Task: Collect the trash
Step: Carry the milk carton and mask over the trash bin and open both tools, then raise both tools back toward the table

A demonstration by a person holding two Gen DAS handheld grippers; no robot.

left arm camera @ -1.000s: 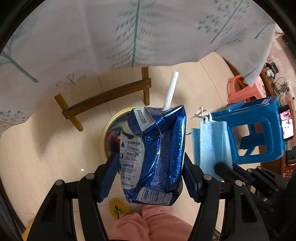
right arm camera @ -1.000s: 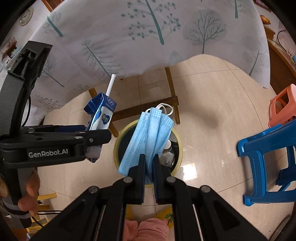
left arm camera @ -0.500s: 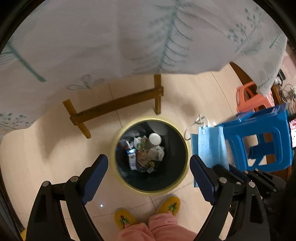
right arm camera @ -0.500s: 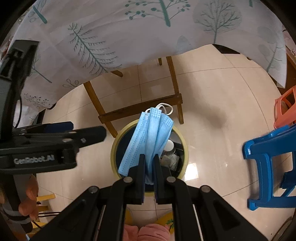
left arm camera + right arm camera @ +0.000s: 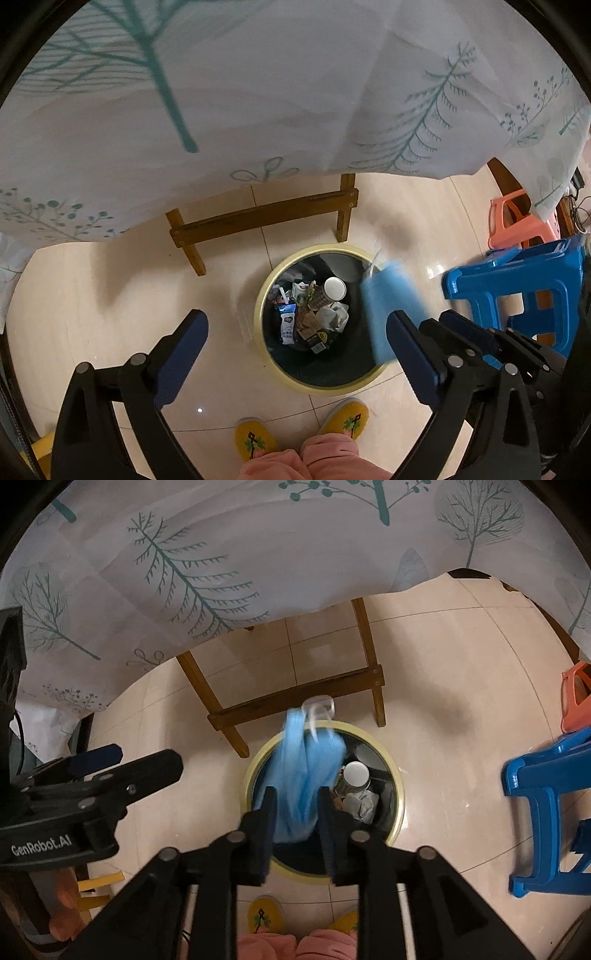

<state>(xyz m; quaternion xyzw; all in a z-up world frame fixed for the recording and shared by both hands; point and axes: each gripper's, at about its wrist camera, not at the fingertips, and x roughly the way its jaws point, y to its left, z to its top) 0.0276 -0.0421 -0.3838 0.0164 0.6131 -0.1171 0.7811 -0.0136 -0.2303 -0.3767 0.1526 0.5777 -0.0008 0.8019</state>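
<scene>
Right gripper (image 5: pixel 295 816) jaws opening around a blurred blue mask (image 5: pixel 303 775), seemingly loose, above the bin (image 5: pixel 397 779); left gripper (image 5: pixel 295 343), at nine o'clock, opening empty.

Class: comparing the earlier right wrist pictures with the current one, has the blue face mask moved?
Yes. The face mask is blurred and slipping down between the opening jaws of the right gripper, sinking toward the trash bin; its ear loops were near the wooden crossbar before.

2 wrist fisheyes steeply down over the shared trash bin (image 5: pixel 260 295) (image 5: pixel 397 779)
</scene>
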